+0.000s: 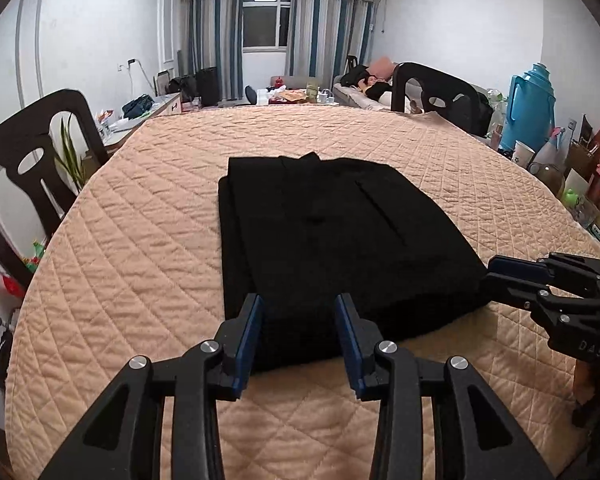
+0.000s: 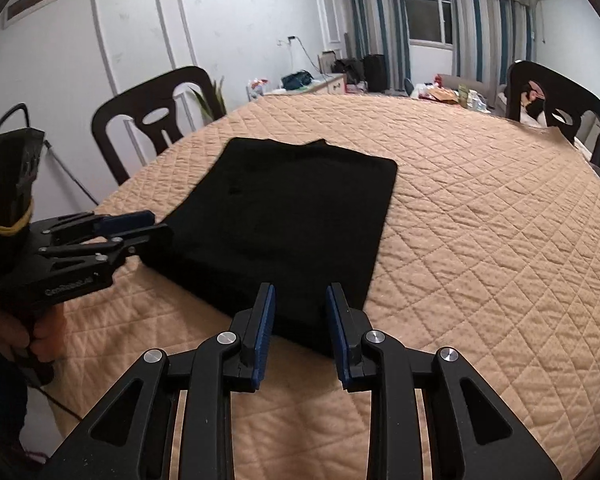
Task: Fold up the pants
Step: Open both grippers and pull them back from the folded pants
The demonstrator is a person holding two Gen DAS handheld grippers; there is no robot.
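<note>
A quilted peach cover (image 1: 160, 200) lies on the bench; dark chairs (image 1: 28, 152) beside it, a blue thermos (image 1: 530, 104) at its edge.

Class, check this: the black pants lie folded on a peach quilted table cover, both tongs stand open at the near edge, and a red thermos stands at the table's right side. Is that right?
One detail is wrong: the thermos is blue, as the left wrist view shows. The black pants do lie folded on the peach quilted cover, with the left tongs and right tongs open at the near edge.

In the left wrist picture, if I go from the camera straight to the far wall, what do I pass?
Left gripper → black pants → bare quilted cover → cluttered low table → window.
</note>
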